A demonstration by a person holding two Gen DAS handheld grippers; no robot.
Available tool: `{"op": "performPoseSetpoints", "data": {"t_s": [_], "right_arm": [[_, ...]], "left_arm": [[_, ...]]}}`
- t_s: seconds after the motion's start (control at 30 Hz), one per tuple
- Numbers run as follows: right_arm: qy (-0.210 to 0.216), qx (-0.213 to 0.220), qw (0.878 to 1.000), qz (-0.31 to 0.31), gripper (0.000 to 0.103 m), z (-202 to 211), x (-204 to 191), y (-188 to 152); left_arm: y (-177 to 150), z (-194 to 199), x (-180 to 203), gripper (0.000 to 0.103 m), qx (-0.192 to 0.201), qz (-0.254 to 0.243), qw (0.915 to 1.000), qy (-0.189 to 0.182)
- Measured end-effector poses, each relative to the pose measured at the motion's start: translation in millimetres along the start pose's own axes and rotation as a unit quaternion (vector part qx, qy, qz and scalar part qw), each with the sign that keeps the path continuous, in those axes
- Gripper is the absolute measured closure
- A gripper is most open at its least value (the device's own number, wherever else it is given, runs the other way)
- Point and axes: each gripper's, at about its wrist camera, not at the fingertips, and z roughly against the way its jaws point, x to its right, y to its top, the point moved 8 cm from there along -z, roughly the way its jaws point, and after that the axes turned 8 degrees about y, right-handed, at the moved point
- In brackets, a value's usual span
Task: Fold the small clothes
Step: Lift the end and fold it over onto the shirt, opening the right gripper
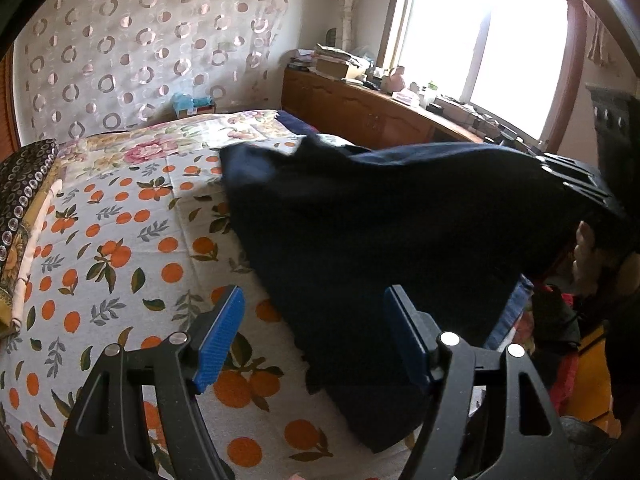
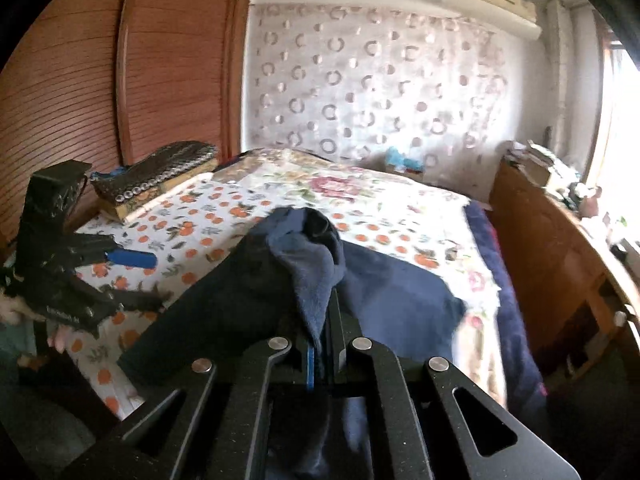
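Now we see the right tongs clamped on a dark blue garment above the bed, while the left tongs stand apart, holding nothing.

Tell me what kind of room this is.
Most likely a home bedroom: a bed with an orange-fruit-print sheet, a slatted wooden wardrobe beside it, and a cluttered wooden sideboard under a bright window.

daylight pours in through the window, blown out to pure white with no detail in the left wrist view. the dark garment reads nearly black, its folds lost. both views bend strongly at the rims, with black corners. the right wrist view is softer, with motion blur along the bed edge.
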Motion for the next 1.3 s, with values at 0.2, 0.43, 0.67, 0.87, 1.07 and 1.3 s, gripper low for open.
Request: {"op": "performPoseSetpoints", "data": {"t_s": [0.2, 0.43, 0.67, 0.87, 1.07, 1.3], "right_arm": [[-0.031, -0.085, 0.995, -0.049, 0.1, -14, 27, -69], [-0.013, -0.09, 0.991, -0.098, 0.099, -13, 27, -88], [-0.003, -0.059, 0.995, -0.086, 0.091, 16, 41, -64], [0.015, -0.023, 0.996, -0.088, 0.057, 0, 47, -23], [0.043, -0.032, 0.992, -0.114, 0.053, -54, 60, 6], [0.08, -0.089, 0.984, -0.129, 0.053, -129, 56, 15]], "left_arm": [[2, -1, 12, 0.03, 0.001, -0.005, 1.0, -0.008], [-5, -14, 14, 0.03, -0.019, -0.014, 0.9997, 0.008], [-9, -18, 9, 0.03, -0.024, -0.007, 0.9995, 0.019], [-6, -13, 9, 0.03, -0.012, -0.009, 0.9996, 0.022], [-5, -10, 5, 0.03, -0.007, -0.006, 0.9997, 0.024], [-7, -10, 4, 0.03, -0.008, -0.003, 0.9997, 0.023]]}}
